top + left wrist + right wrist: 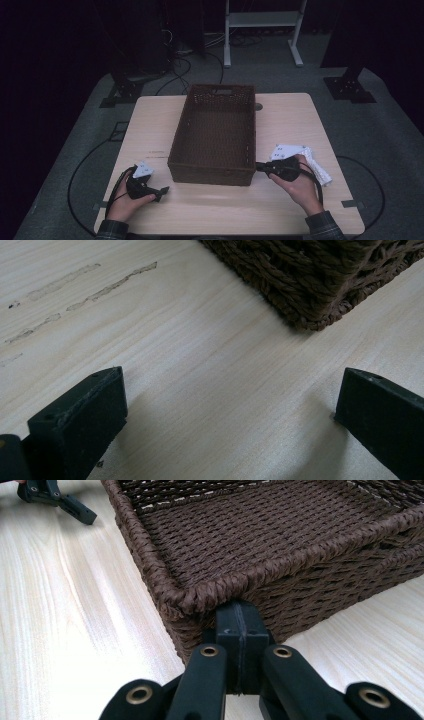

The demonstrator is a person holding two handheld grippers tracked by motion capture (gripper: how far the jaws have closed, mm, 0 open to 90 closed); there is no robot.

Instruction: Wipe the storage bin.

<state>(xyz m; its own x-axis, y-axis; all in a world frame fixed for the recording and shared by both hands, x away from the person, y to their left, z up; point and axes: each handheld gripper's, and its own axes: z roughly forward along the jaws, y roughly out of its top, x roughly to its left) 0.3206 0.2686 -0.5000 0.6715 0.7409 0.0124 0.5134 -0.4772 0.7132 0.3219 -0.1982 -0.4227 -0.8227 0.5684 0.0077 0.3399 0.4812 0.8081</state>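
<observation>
Pressing our right gripper (239,630), jaws closed on nothing, against the near right corner of the empty wicker basket (215,135) mid-table (280,210). Our left gripper (162,191) is resting wide open nearby; any moving of the basket seems barely begun.

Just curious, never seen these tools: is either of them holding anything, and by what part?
Nothing is held. The left gripper is open over bare table; the right gripper is shut empty, at the basket corner.
</observation>
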